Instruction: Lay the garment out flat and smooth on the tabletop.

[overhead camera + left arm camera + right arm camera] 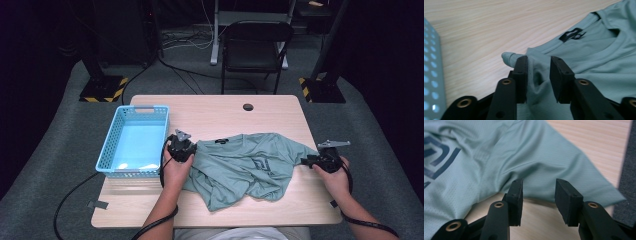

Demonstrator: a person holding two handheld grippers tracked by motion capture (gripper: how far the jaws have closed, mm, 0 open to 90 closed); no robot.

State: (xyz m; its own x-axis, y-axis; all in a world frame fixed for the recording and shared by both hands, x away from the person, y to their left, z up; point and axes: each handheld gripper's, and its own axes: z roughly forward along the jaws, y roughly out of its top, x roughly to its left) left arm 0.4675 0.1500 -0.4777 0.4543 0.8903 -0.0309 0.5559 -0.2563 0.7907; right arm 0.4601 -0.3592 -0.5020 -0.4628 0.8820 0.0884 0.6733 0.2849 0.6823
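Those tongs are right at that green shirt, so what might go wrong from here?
The left tongs have a fold of the shirt between their jaws with a gap showing, so it may slip out. The right tongs are open at the sleeve edge, holding nothing; a one-sided pull might drag the shirt into a bunch.

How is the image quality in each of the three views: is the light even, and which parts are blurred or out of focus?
High view: the table is lit evenly, the room beyond it is dark, and the picture is rather soft. Left gripper view: the black fingers are blurred, while the T-shirt label is fairly sharp. Right gripper view: the shirt's mesh weave is sharp at the lower left, and a soft shadow lies under its sleeve edge.
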